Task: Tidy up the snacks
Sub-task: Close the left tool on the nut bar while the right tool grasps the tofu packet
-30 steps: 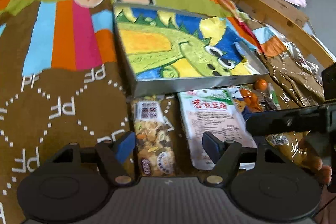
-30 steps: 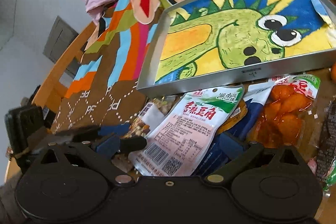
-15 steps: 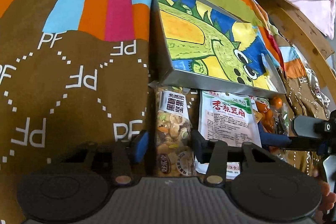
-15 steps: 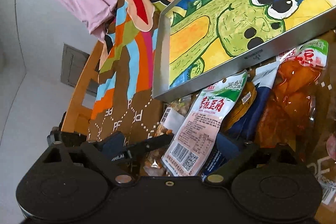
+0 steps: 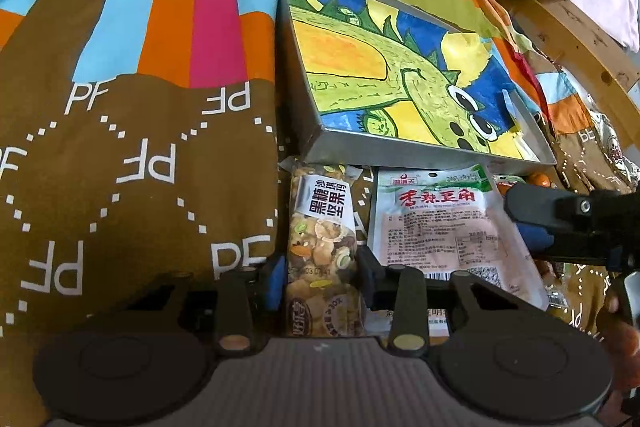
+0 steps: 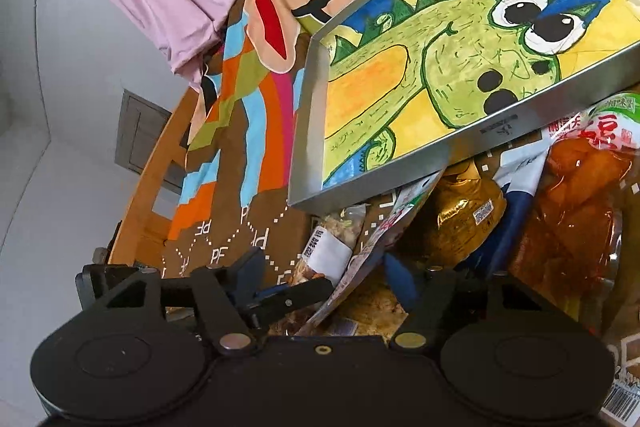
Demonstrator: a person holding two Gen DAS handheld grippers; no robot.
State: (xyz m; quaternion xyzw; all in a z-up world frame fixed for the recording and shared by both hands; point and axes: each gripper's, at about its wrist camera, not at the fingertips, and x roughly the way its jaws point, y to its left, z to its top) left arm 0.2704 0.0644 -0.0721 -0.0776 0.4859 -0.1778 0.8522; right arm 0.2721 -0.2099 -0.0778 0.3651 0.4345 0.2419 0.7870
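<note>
Crinkly clear-plastic mixed-nut snack bar [image 5: 322,259] lies between left gripper [image 5: 320,277] pads, jaws closed against its sides. Squeeze lightly; film slips. Right gripper [image 6: 322,277] straddles white bean-snack pouch [image 6: 372,251], jaws parted. Beyond: shallow metal tray with dinosaur painting [image 5: 432,149], unfilled.

I see the nut-mix packet [image 5: 323,247] lying flat, lengthwise, top edge touching the metal tray [image 5: 420,151]. White tofu pouch [image 5: 440,227] flat just beside it. Gold packet [image 6: 460,223] and orange pouch [image 6: 576,223] crowd the tray's front wall.
</note>
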